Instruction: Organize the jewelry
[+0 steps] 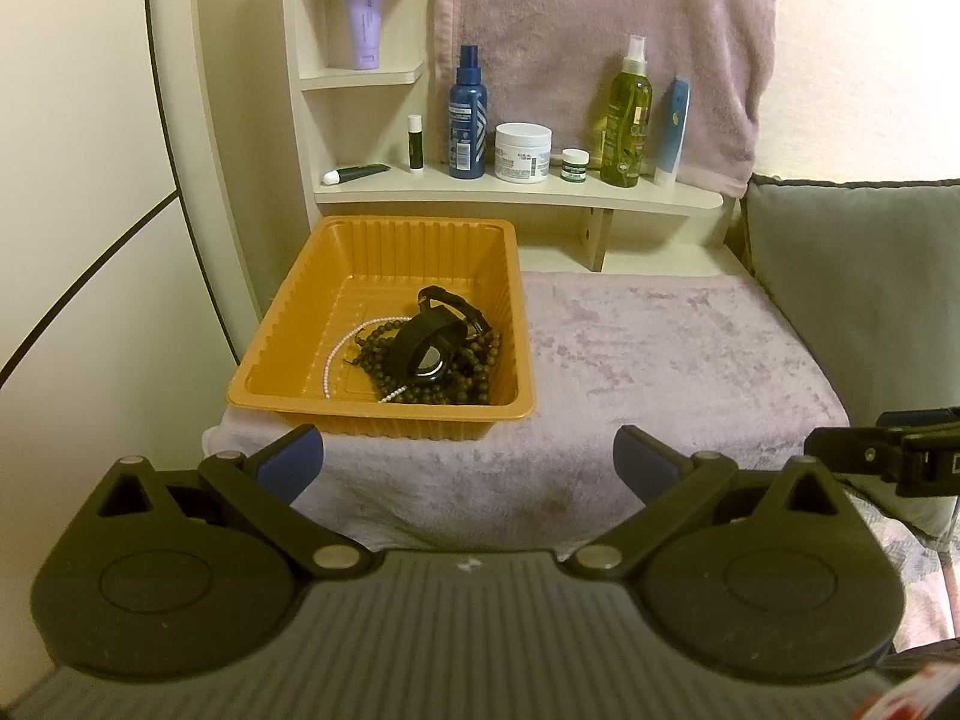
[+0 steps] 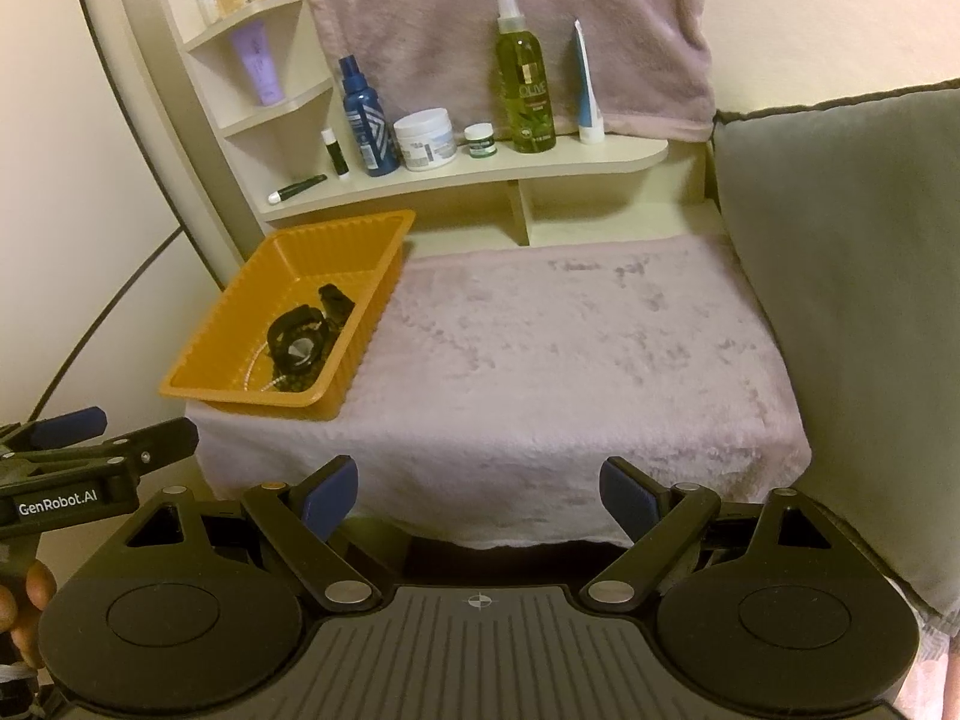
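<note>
An orange plastic tray (image 1: 300, 324) (image 2: 240, 300) sits on the left of a towel-covered surface. Inside it lie a black watch (image 1: 429, 339) (image 2: 298, 341), a dark bead necklace (image 1: 474, 372) and a thin string of white pearls (image 1: 339, 354), all heaped in the tray's near right corner. My left gripper (image 1: 468, 462) stands open in front of the tray, nothing between its blue-padded fingers (image 1: 291, 459). My right gripper (image 2: 478, 495) is open too, hovering at the towel's near edge, right of the tray. The left gripper (image 2: 72, 438) shows at that view's left edge.
A pale pink towel (image 2: 570, 360) covers the surface. Behind it a cream shelf (image 1: 516, 195) carries a blue bottle (image 1: 467, 114), a white jar (image 1: 522, 151), a green spray bottle (image 1: 627, 114) and tubes. A grey cushion (image 2: 840, 300) stands to the right.
</note>
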The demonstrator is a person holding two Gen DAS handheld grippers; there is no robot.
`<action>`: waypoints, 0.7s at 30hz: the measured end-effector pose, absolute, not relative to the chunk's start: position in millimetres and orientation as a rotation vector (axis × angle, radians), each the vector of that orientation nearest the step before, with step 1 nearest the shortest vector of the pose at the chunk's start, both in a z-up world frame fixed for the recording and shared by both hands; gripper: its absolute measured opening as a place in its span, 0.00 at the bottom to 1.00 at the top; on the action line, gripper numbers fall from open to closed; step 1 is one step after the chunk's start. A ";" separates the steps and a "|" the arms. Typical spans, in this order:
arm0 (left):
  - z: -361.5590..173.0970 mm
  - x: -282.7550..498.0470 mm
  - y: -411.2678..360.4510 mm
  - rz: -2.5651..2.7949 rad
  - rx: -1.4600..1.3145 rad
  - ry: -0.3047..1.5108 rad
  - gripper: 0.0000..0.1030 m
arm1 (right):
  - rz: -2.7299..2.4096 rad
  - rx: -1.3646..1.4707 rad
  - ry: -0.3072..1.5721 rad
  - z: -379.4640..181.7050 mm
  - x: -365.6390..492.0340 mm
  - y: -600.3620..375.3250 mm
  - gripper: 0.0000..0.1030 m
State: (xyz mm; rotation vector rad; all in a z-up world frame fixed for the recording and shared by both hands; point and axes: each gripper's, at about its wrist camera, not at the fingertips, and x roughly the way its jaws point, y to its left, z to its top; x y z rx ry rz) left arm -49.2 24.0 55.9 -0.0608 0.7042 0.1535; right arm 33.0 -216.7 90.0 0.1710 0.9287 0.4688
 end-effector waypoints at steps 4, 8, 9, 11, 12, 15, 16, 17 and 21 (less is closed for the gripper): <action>56.0 -49.4 23.9 0.153 -0.060 0.705 0.99 | 0.467 0.172 0.928 90.2 32.6 -216.3 0.85; 56.3 -49.4 24.2 0.150 -0.061 0.703 0.99 | 0.464 0.173 0.927 90.4 32.7 -215.7 0.85; 56.2 -49.5 24.2 0.150 -0.061 0.703 0.99 | 0.464 0.174 0.926 90.4 32.8 -215.5 0.85; 56.0 -49.3 24.1 0.150 -0.061 0.703 0.99 | 0.467 0.173 0.926 90.2 33.0 -216.4 0.85; 56.1 -49.6 24.1 0.150 -0.061 0.703 0.99 | 0.467 0.173 0.927 90.1 32.8 -216.5 0.85; 56.6 -49.5 23.8 0.150 -0.061 0.702 0.99 | 0.464 0.173 0.924 90.8 32.6 -215.7 0.85; 56.5 -49.5 23.8 0.151 -0.061 0.703 0.99 | 0.464 0.173 0.924 91.5 33.1 -215.5 0.85; 56.5 -49.5 23.9 0.150 -0.061 0.703 0.99 | 0.465 0.173 0.924 91.4 33.0 -215.9 0.85; 56.4 -49.7 24.0 0.150 -0.061 0.702 0.99 | 0.467 0.172 0.924 91.2 33.3 -216.6 0.85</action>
